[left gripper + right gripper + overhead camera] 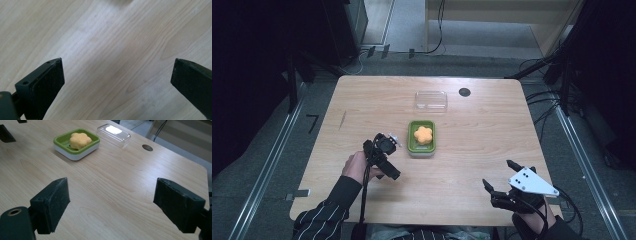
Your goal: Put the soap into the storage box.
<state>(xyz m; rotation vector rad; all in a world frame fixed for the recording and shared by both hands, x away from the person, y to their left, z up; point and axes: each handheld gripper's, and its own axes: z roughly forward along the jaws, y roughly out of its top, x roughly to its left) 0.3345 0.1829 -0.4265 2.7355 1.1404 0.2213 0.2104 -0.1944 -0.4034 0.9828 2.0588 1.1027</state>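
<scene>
An orange flower-shaped soap point(423, 134) point(79, 140) lies in a green dish with a white base point(411, 137) point(75, 153) at the middle of the wooden table. The dish's clear lid point(431, 100) point(113, 134) rests on the table just behind it. My left gripper point(381, 145) point(118, 62) is open, left of the dish and pointed down at bare wood. My right gripper point(498, 173) point(111, 185) is open near the table's front right, facing the dish from a distance. Nothing is between either pair of jaws.
A round black hole point(464, 92) point(147, 147) sits in the table point(362, 100) at the back, right of the lid. Cables run on the floor beyond the far edge. Dark stands flank the table on both sides.
</scene>
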